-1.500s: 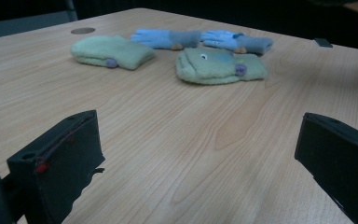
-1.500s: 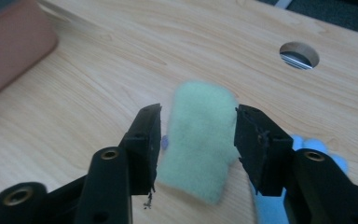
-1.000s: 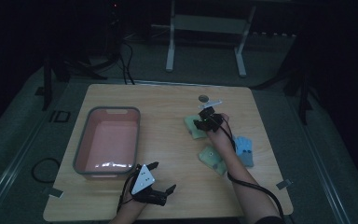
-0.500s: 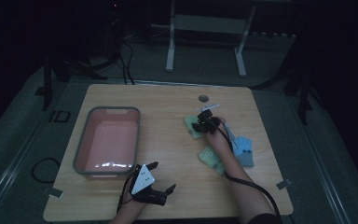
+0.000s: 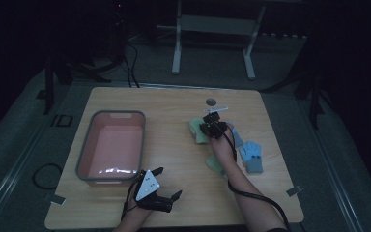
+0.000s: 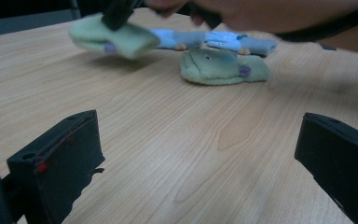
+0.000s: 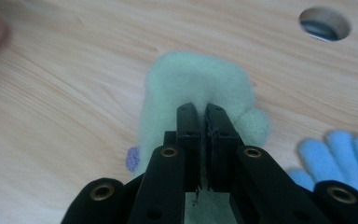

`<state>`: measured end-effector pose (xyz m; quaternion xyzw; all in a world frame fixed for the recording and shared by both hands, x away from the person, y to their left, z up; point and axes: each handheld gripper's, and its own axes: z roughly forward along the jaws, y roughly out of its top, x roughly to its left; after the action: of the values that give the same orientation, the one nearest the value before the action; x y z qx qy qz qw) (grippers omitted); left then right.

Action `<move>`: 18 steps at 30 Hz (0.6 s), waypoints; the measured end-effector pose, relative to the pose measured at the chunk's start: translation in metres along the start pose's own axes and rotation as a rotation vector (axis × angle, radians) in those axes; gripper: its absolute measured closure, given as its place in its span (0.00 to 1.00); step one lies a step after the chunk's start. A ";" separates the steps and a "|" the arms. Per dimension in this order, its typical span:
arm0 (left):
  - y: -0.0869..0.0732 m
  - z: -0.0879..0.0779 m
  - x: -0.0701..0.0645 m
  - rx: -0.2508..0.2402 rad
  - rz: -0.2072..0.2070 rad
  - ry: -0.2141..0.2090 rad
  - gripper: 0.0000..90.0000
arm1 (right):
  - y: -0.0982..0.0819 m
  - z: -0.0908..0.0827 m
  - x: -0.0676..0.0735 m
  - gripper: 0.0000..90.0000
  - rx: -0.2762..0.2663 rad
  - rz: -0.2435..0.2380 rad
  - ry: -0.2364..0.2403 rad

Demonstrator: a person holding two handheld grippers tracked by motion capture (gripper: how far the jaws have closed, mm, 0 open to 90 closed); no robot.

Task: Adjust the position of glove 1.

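Wooden table [image 5: 174, 145], dark room: pink bin [image 5: 111, 145] empty; right claw [image 7: 203, 116] just pinched shut on green mitten [image 7: 196, 88], far side; three gloves remaining; left claw [image 6: 200, 154] wide, idle.

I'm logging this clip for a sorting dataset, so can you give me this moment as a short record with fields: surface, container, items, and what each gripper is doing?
surface: wooden table
container: pink bin, on the table's left part
items: green mitten, second green mitten, blue gloves
right gripper: jaws have just closed and pinch the green mitten, which looks lifted at one end in the left gripper view
left gripper: jaws open, nothing between them, at the table's near edge
other: round hole in the table beyond the mitten
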<state>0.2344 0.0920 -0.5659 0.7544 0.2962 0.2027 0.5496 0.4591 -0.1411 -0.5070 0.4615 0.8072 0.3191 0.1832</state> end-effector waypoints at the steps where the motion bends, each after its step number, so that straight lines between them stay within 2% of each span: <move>1: 0.000 0.000 0.000 0.000 0.000 0.000 0.01 | 0.000 0.000 0.000 0.95 0.000 0.000 0.000; 2: 0.000 0.000 -0.001 -0.002 0.008 0.007 0.01 | 0.001 -0.006 0.002 0.95 -0.006 0.011 -0.001; 3: 0.000 0.000 -0.001 -0.004 0.009 0.008 0.01 | 0.004 -0.023 0.009 0.95 -0.030 0.048 -0.002; 7: 0.000 -0.001 -0.002 -0.005 0.010 0.015 0.01 | 0.000 -0.045 0.024 0.95 -0.048 0.078 0.010; 9: 0.000 -0.001 -0.002 -0.003 0.008 0.018 0.01 | -0.007 -0.056 0.031 0.95 -0.082 0.102 0.058; 11: 0.000 -0.001 -0.002 -0.005 0.011 0.018 0.01 | -0.014 -0.065 0.040 0.95 -0.088 0.107 0.069; 14: 0.000 -0.001 -0.003 -0.008 0.011 0.021 0.01 | -0.022 -0.073 0.049 0.95 -0.095 0.099 0.060; 15: 0.000 -0.001 -0.002 -0.008 0.010 0.021 0.01 | -0.029 -0.079 0.056 0.95 -0.100 0.105 0.054; 18: 0.000 -0.001 -0.003 -0.009 0.010 0.022 0.01 | -0.037 -0.089 0.066 0.95 -0.108 0.119 0.042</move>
<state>0.2321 0.0908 -0.5660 0.7512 0.2976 0.2149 0.5485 0.3500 -0.1286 -0.4679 0.4914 0.7635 0.3821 0.1718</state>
